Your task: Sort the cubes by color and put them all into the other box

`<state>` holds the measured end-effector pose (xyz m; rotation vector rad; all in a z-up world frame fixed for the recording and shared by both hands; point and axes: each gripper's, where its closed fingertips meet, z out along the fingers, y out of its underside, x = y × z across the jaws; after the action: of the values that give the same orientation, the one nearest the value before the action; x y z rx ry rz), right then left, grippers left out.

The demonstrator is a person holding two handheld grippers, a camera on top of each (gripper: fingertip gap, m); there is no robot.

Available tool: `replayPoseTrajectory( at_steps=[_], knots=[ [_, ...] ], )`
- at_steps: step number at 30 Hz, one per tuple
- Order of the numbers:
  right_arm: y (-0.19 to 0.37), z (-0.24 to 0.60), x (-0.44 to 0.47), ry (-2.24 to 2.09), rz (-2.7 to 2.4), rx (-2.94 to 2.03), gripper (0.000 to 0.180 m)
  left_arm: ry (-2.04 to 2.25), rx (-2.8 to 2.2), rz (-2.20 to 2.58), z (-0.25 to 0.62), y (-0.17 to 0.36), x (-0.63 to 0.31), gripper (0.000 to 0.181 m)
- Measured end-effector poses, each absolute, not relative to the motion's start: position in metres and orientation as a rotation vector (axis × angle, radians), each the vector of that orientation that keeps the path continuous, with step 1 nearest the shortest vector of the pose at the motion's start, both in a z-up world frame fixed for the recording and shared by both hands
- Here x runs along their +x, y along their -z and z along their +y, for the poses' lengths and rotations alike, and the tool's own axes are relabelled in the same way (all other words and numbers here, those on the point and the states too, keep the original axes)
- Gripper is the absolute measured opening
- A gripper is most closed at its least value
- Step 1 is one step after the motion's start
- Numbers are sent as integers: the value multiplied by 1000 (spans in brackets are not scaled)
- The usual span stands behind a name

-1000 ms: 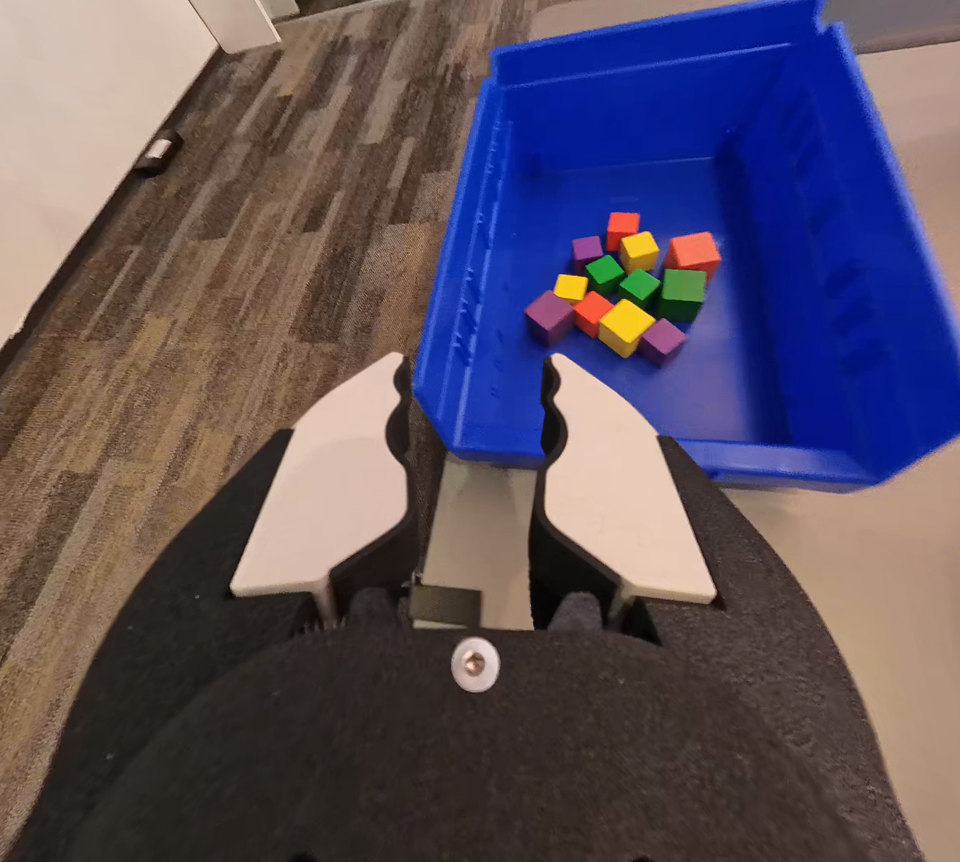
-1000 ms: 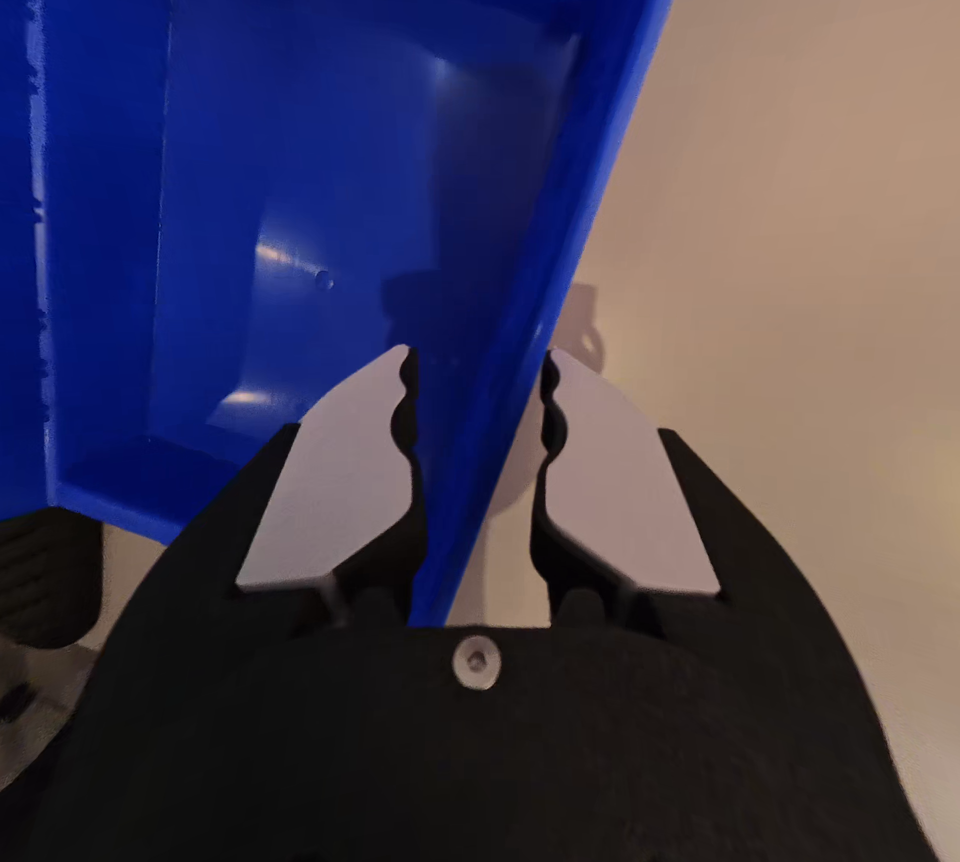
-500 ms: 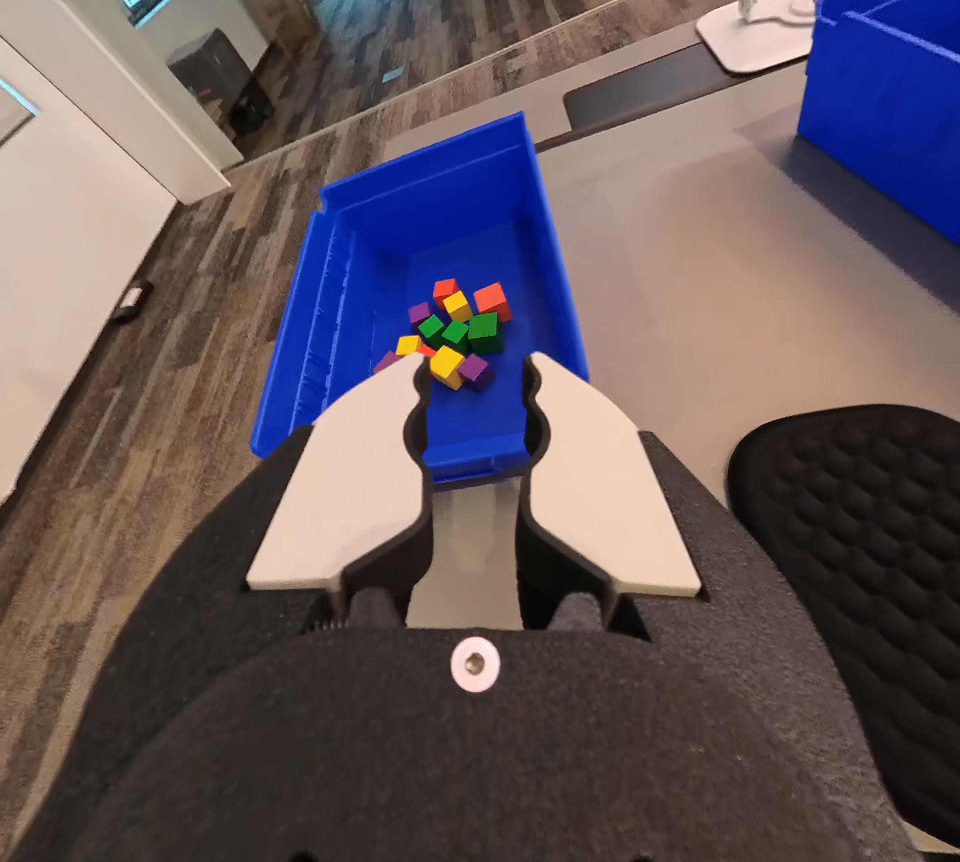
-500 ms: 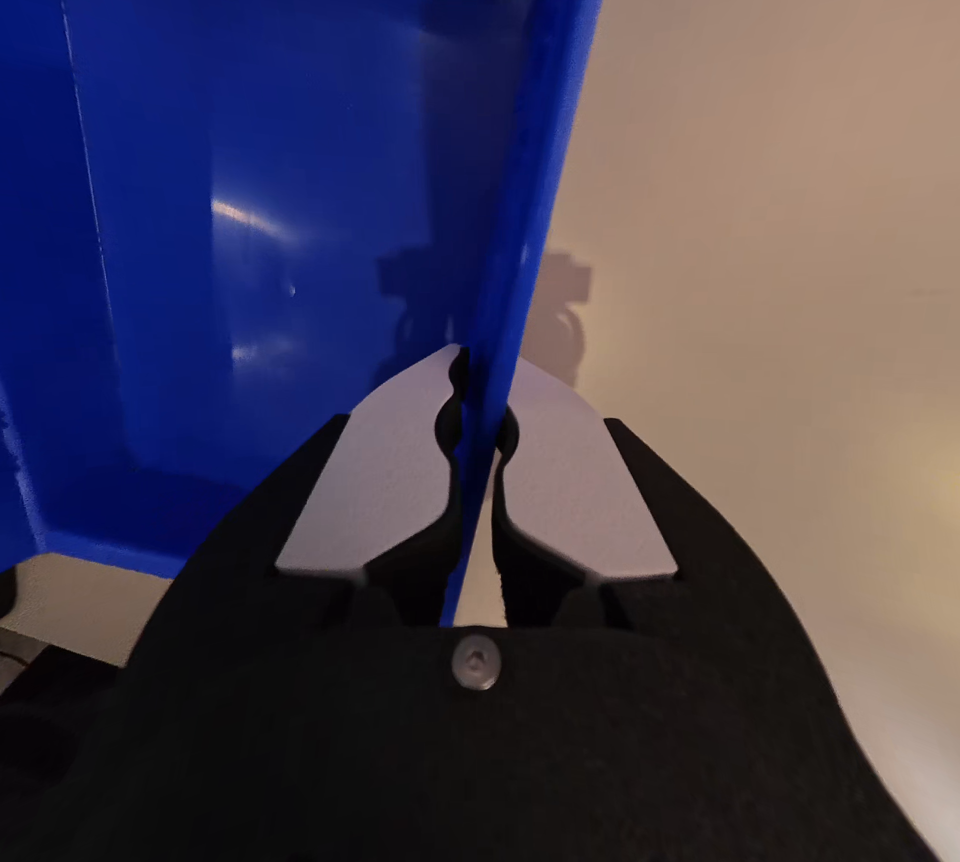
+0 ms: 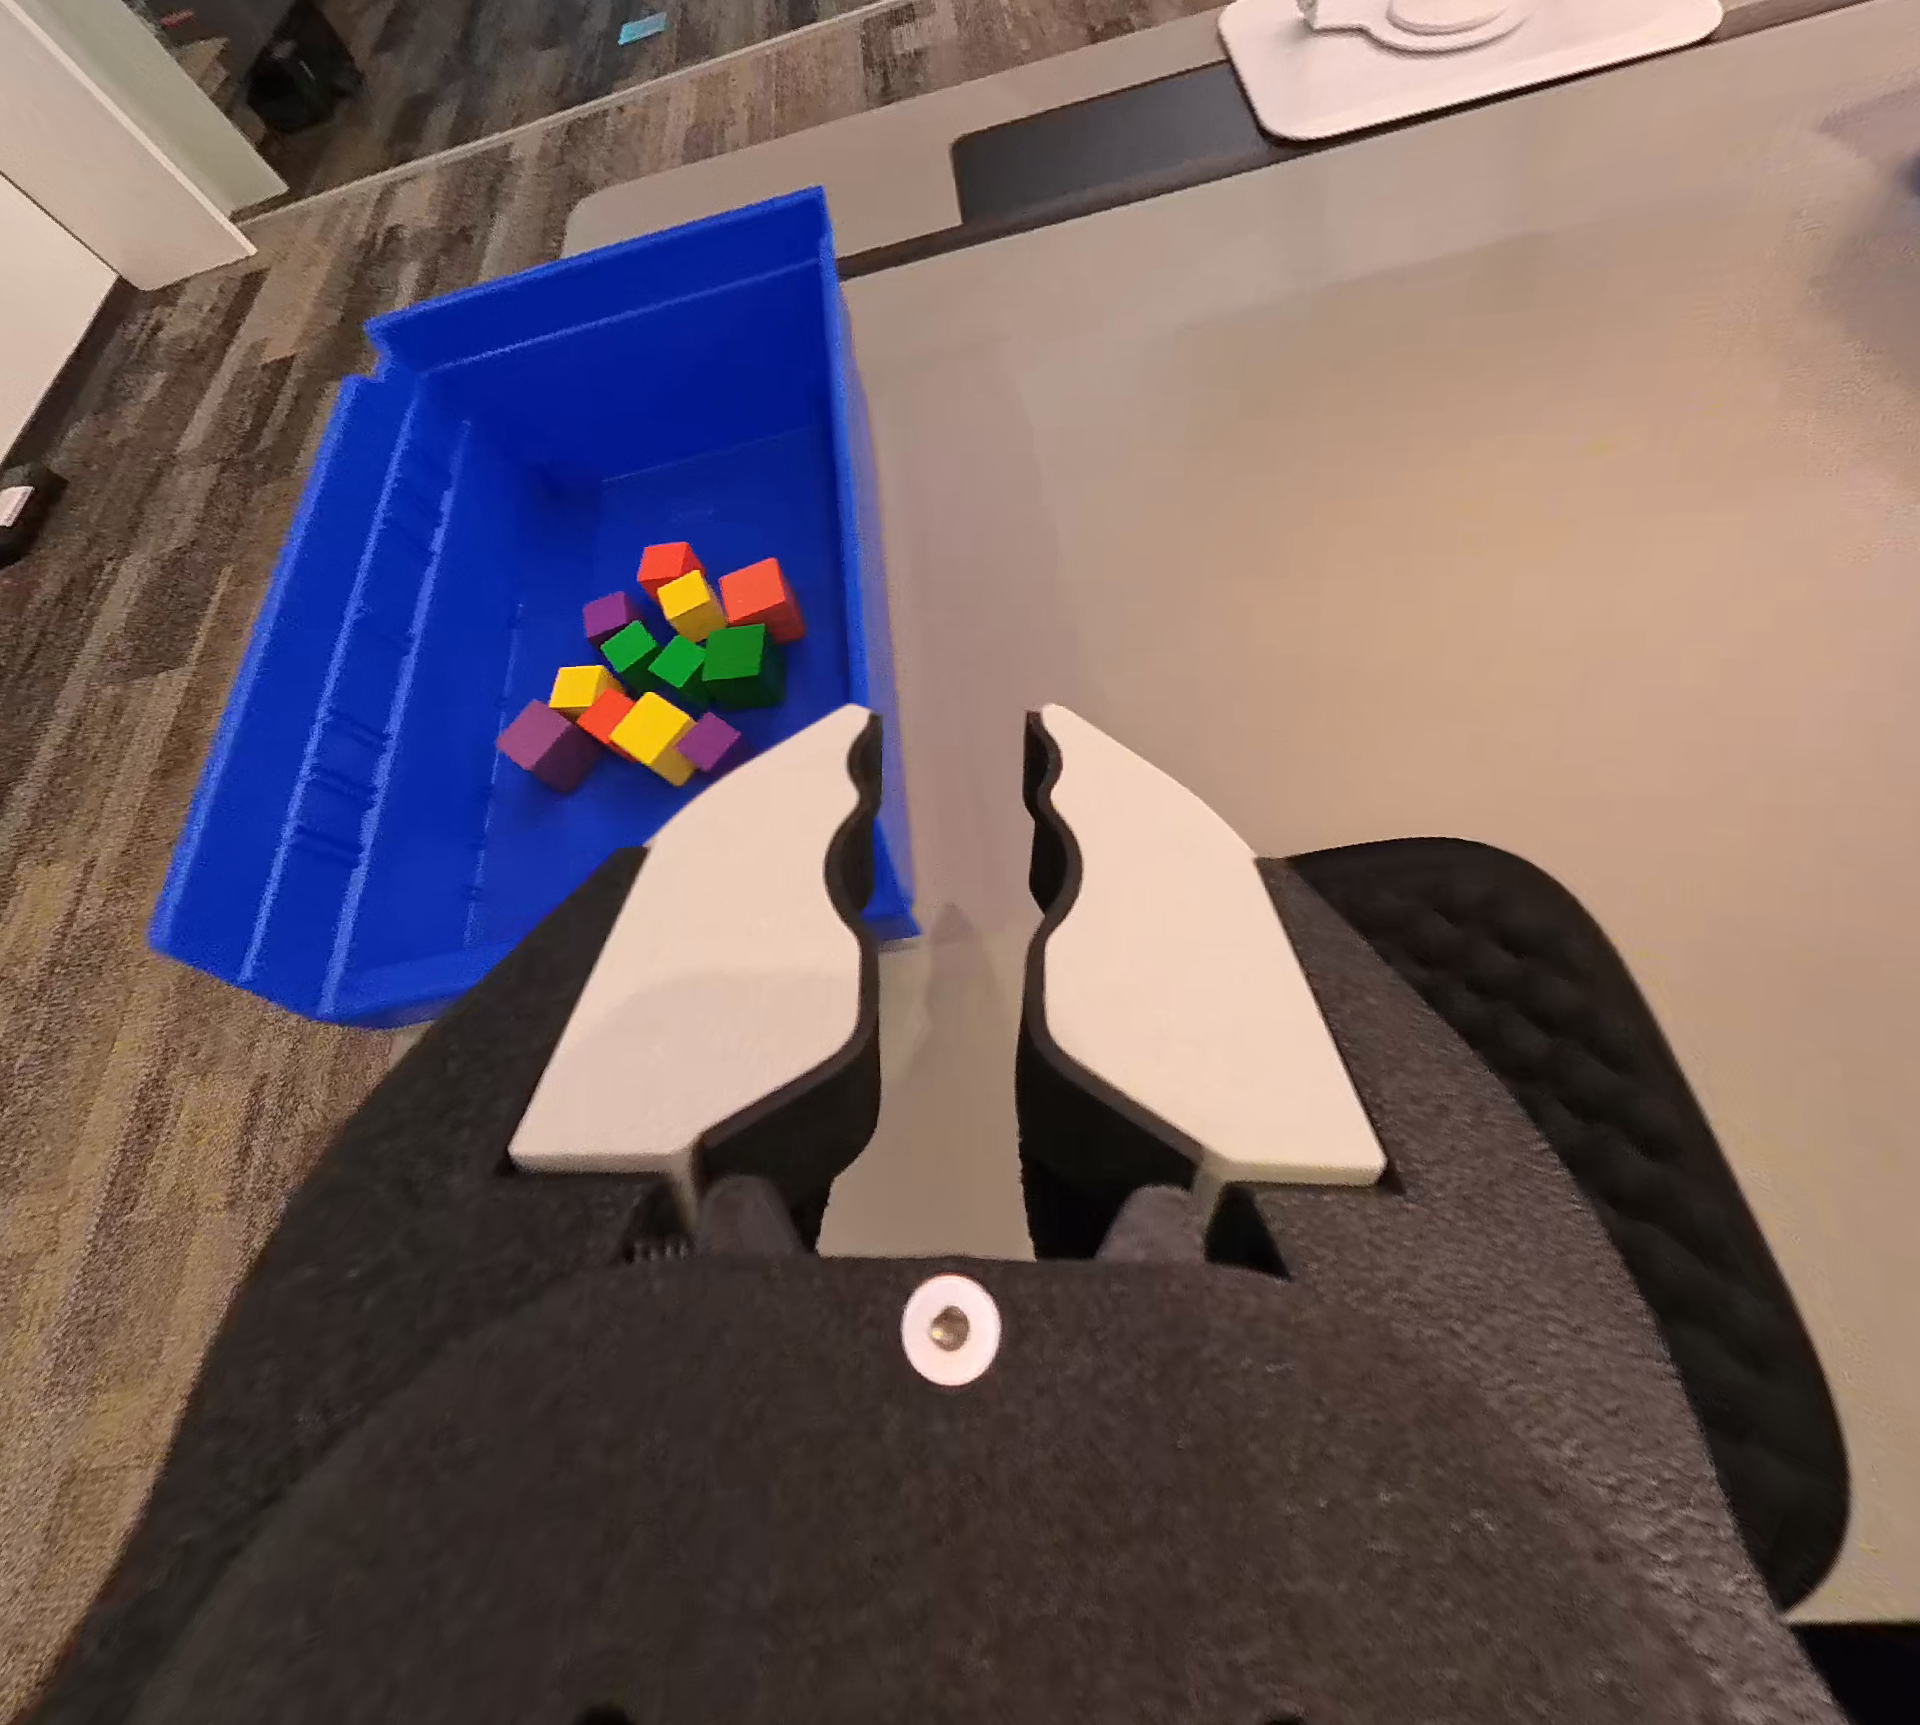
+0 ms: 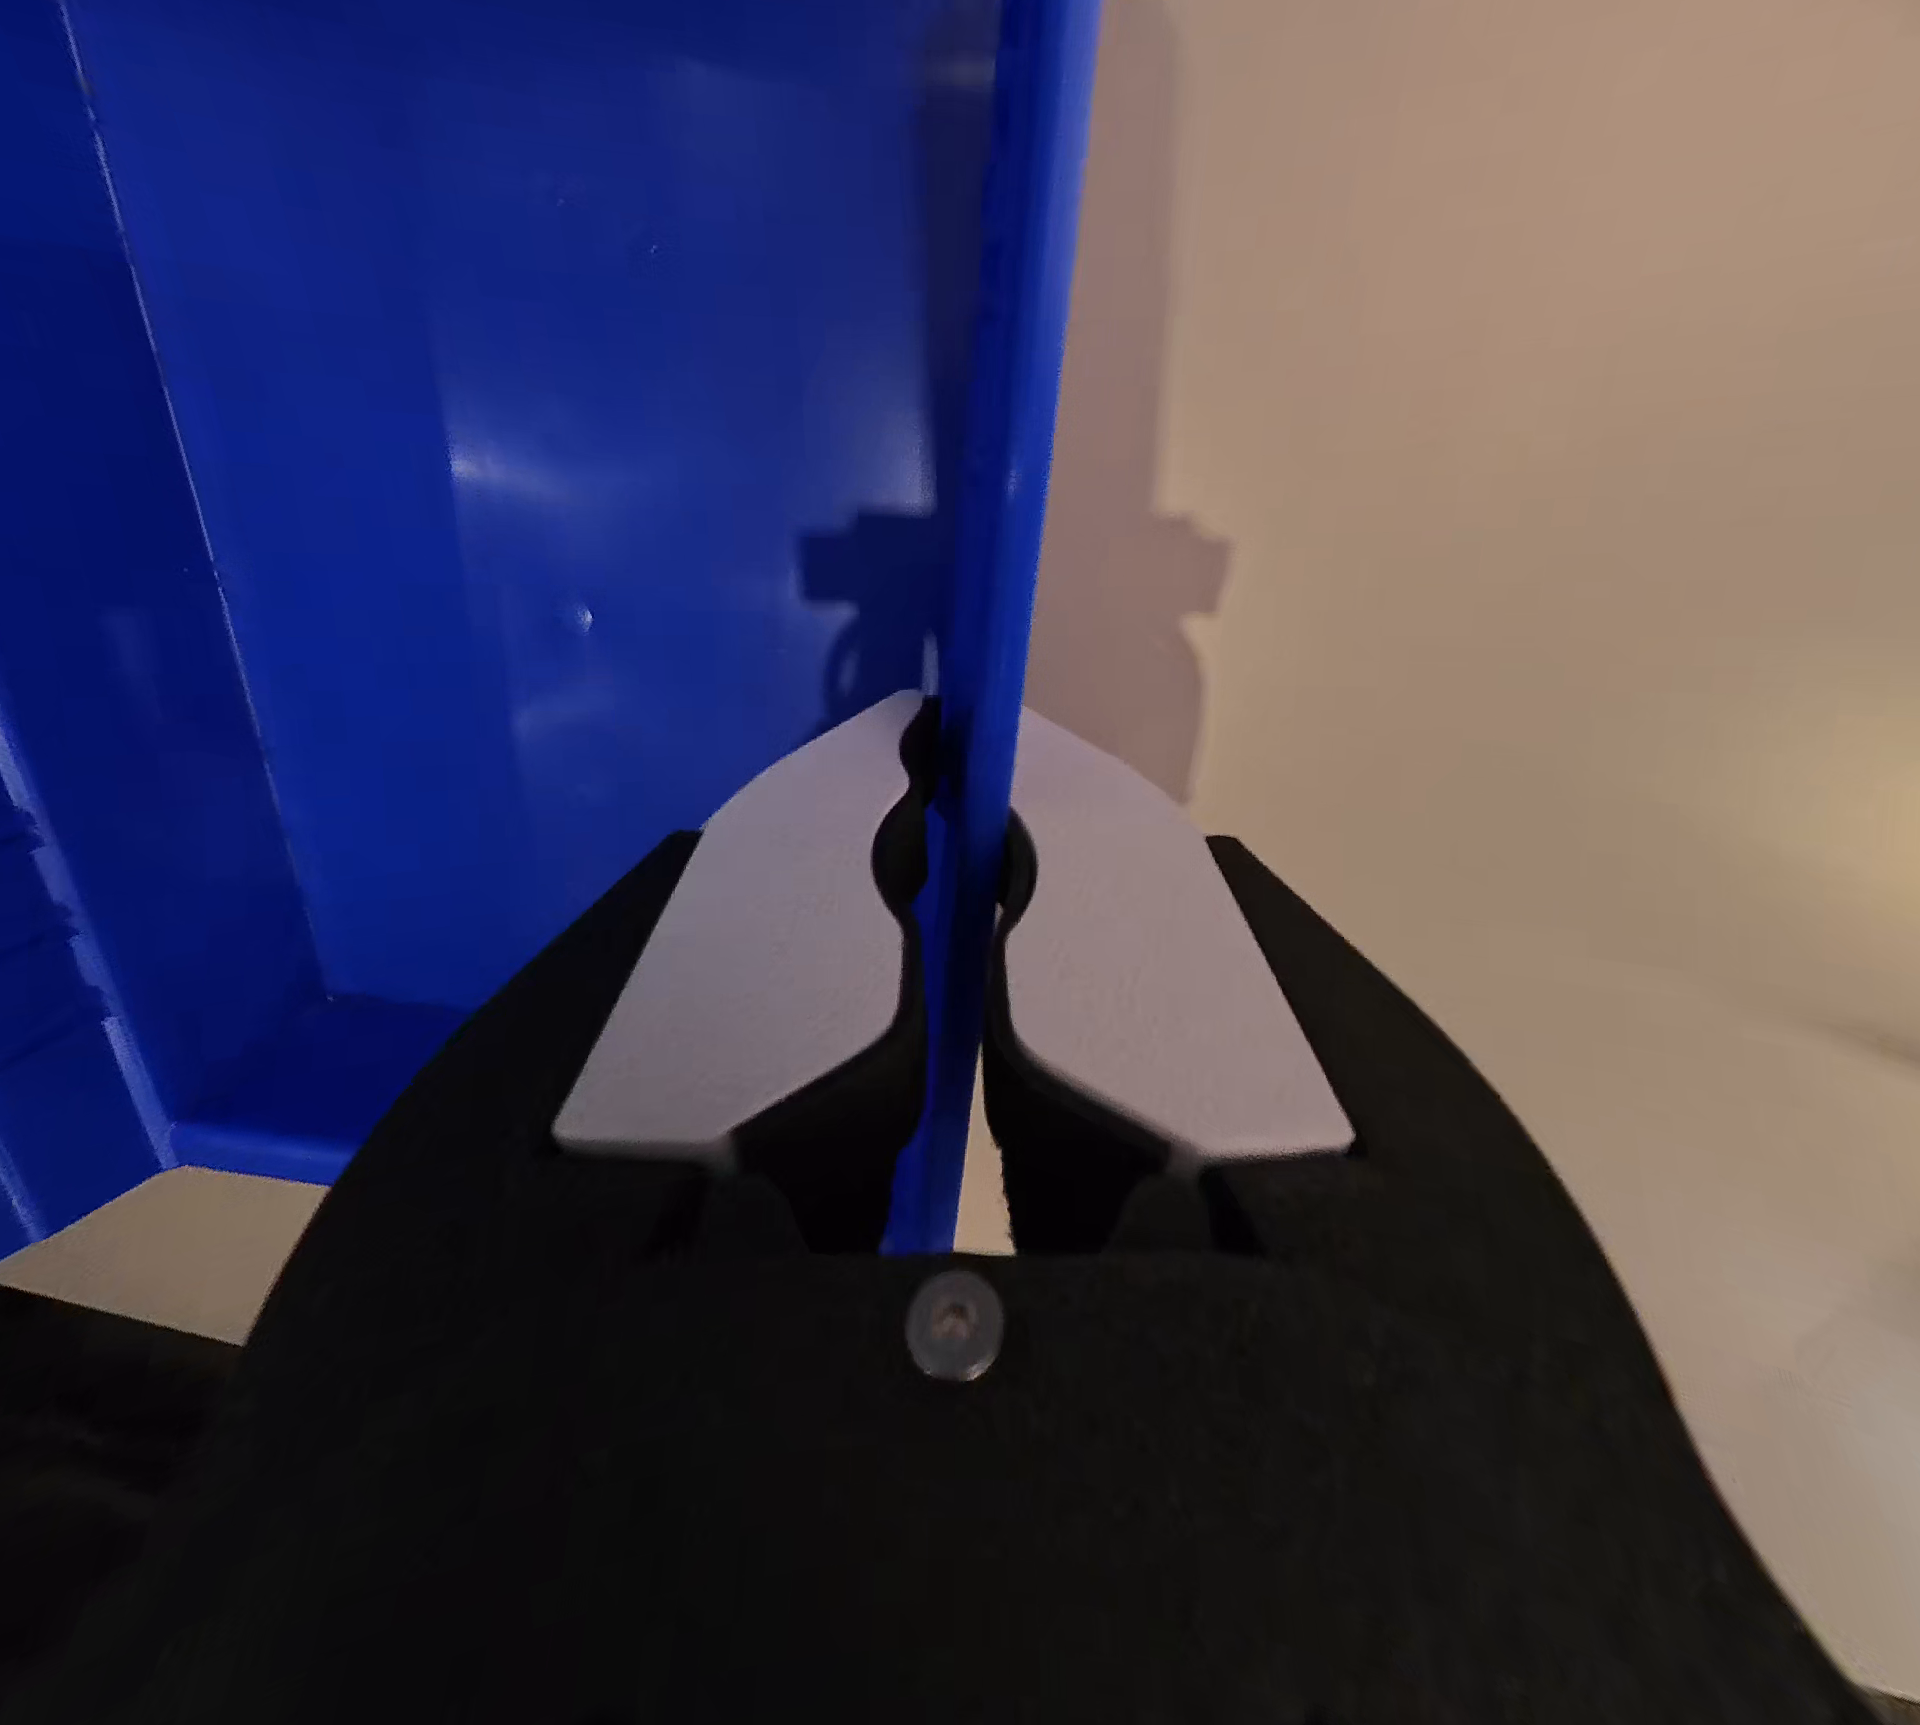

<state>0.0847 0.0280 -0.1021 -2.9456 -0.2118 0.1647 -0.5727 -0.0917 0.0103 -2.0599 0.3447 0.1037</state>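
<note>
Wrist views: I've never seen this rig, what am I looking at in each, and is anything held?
No robot: a person carries two hand-held grippers, each with a camera looking along its fingers. The left hand-held gripper is open and empty above a beige table; beside it a blue box holds red, yellow, green and purple cubes. The right hand-held gripper is shut on the side wall of a second blue box, which looks empty.

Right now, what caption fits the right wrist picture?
Right claw pinches the empty blue box by its side wall.
</note>
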Motion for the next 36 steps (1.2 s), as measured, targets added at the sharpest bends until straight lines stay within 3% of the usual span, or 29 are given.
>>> replayPoseTrajectory(
  at_steps=[14, 28, 36],
  knots=[
    [105, -31, 286, -146, 56, -2963, 5, -129, -2085, 414, -83, -12, -499, 28],
    [105, -69, 346, -122, 100, -2918, 7, -104, -2094, 438, -75, -7, -476, 30],
    [86, -58, 357, -1, 160, -2655, 46, -37, -2137, 345, -77, 17, -503, 44]
  ],
)
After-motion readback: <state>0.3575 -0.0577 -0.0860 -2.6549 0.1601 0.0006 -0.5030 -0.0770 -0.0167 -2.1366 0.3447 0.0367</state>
